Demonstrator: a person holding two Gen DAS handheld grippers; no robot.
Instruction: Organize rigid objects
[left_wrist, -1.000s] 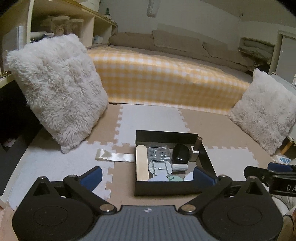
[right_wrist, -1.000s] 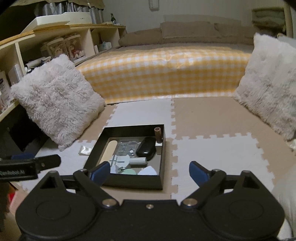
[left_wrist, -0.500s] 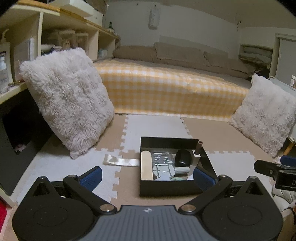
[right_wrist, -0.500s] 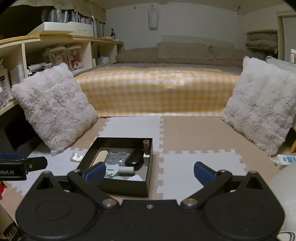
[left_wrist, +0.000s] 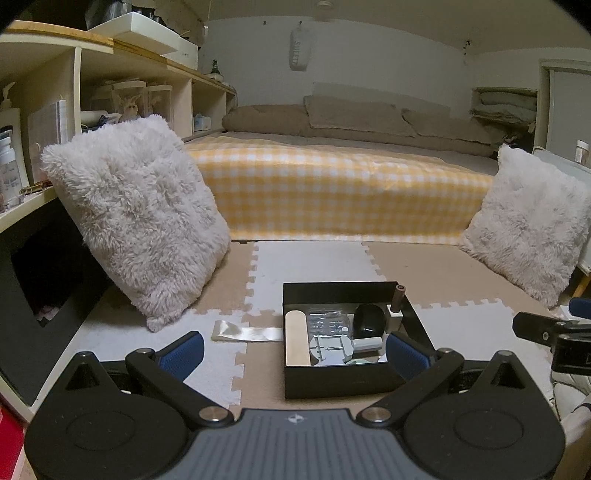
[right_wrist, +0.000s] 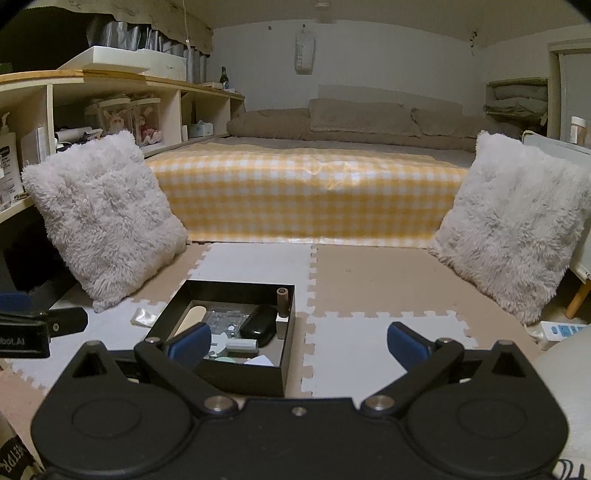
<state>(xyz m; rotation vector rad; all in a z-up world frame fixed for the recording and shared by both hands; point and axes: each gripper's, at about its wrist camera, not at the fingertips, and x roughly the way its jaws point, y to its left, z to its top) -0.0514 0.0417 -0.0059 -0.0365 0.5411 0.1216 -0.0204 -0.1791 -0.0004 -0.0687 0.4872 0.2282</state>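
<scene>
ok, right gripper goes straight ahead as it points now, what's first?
Probably bare foam mat: the right gripper, jaws open, aims just right of the black box. Farther on sits the checked mattress. Depth is unclear.

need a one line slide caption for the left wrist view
Open left gripper above a foam mat floor, facing a black box of small items, fluffy cushions and a yellow checked bed behind.

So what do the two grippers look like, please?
The left gripper has black linkage arms, blue ribbed fingers and a grey ridged body. The right gripper is all black with blue fingers. White lettering marks their sides.
</scene>
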